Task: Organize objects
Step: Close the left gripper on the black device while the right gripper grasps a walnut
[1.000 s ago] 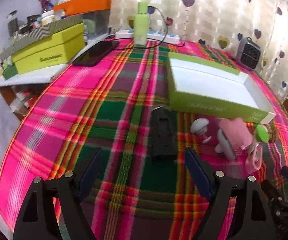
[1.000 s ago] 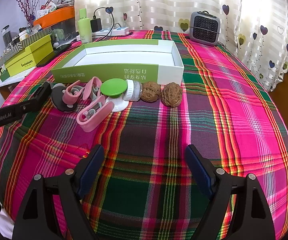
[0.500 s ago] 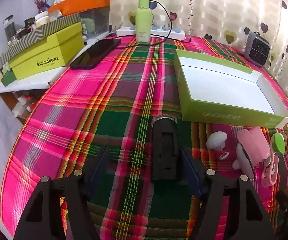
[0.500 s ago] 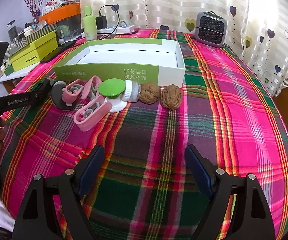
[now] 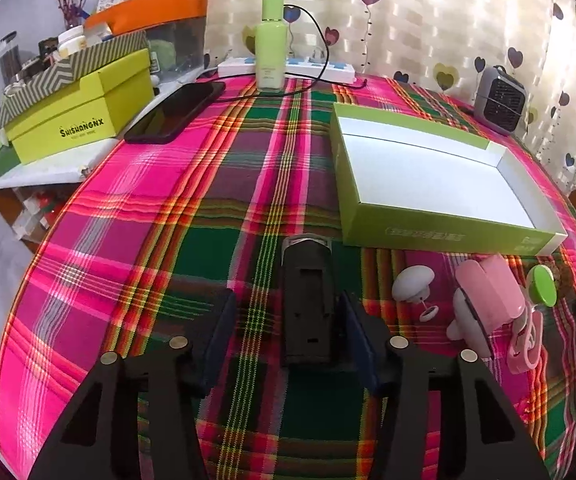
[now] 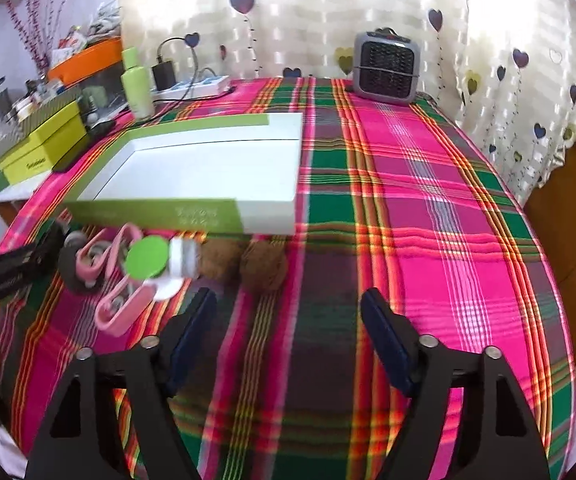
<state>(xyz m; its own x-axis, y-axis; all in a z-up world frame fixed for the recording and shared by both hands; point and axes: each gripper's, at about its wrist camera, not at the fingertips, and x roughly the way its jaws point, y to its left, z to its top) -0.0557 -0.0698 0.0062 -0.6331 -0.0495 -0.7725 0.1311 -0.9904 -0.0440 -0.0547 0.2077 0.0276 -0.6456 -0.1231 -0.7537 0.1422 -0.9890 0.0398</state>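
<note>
A black rectangular device (image 5: pixel 308 300) lies on the plaid cloth. My left gripper (image 5: pixel 288 330) is open around it, the right finger (image 5: pixel 358 332) touching its side, the left finger apart from it. An open green box with a white inside (image 5: pixel 432 176) stands beyond it and shows in the right wrist view (image 6: pixel 207 172). Beside the device lie a white knob (image 5: pixel 412 282), pink clips (image 5: pixel 492 296) and a green-capped jar (image 5: pixel 542 290). My right gripper (image 6: pixel 288 332) is open and empty, just short of two walnuts (image 6: pixel 263 266).
A phone (image 5: pixel 175 112), a green bottle (image 5: pixel 272 44) and a power strip (image 5: pixel 288 68) lie at the back. Stacked green boxes (image 5: pixel 79 116) sit on a side shelf at left. A small grey heater (image 6: pixel 388 66) stands at the back right.
My left gripper has moved forward so the black device now lies between its fingers, and the fingers have narrowed. My right gripper has moved forward toward the walnuts.
</note>
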